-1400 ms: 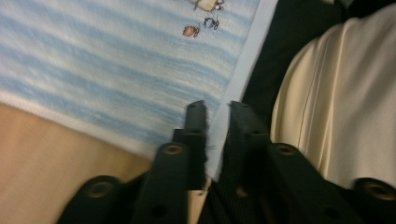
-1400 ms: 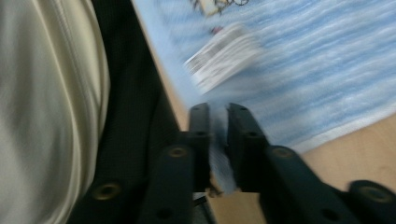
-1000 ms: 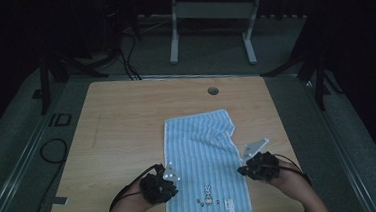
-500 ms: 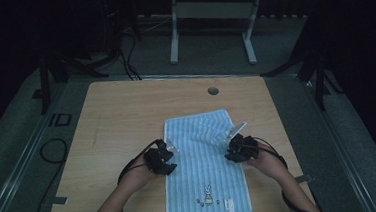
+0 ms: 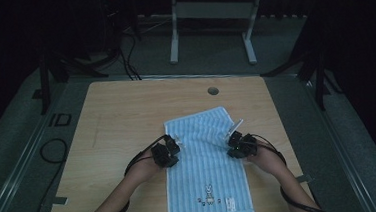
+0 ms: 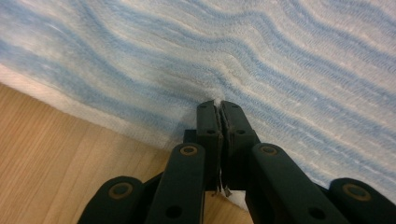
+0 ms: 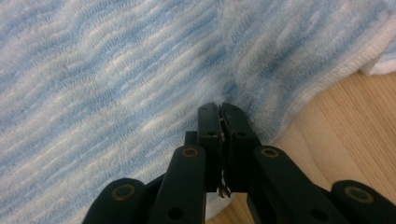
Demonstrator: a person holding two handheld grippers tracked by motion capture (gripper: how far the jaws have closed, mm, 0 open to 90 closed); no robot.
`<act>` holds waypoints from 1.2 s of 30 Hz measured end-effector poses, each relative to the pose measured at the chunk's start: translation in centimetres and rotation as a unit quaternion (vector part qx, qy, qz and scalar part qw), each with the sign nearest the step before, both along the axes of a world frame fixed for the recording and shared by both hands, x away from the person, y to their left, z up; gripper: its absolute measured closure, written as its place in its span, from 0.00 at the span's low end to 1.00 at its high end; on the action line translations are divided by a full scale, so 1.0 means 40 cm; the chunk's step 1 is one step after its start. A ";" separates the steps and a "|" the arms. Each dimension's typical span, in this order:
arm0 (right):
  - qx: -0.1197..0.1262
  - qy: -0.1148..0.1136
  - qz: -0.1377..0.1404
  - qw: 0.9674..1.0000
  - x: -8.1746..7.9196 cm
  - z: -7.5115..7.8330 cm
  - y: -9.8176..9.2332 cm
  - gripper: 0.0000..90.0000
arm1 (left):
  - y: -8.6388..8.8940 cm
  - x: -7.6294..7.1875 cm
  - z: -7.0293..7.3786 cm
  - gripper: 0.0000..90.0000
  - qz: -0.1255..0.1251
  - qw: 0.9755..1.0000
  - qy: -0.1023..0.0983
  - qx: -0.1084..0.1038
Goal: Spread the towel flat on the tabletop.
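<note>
My left hand-held gripper (image 5: 171,148) had just snapped closed, its jaws pinched tight on the left edge of the blue striped towel (image 5: 206,160), a bit of cloth caught between them. My right hand-held gripper (image 5: 235,144) had just closed the same way on the towel's right edge. The towel lay flat on the wooden counter (image 5: 122,120), right of the middle, its near end with a small rabbit picture (image 5: 208,190) at the counter's near edge

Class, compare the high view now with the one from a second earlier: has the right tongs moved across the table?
Yes. The right tongs have moved away from the table's near edge, up along the striped towel toward the round hole in the table.
</note>
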State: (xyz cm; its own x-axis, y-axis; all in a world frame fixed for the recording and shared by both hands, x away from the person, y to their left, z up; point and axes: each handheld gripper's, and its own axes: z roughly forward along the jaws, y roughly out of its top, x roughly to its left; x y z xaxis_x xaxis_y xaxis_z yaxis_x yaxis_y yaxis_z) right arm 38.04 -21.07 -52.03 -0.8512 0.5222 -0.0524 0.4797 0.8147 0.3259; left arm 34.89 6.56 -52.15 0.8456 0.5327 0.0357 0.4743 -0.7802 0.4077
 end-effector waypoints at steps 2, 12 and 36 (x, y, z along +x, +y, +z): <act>0.007 -0.006 -0.001 1.000 -0.009 0.014 -0.008 0.97 | 0.012 -0.012 0.028 0.97 0.006 1.000 -0.002 -0.024; 0.050 -0.072 0.022 0.996 -0.143 0.165 -0.056 0.97 | 0.044 -0.137 0.172 0.97 -0.025 0.996 -0.044 -0.077; 0.054 0.003 0.035 0.998 -0.266 0.047 -0.064 0.85 | 0.069 -0.229 0.051 0.78 -0.036 0.997 0.022 -0.059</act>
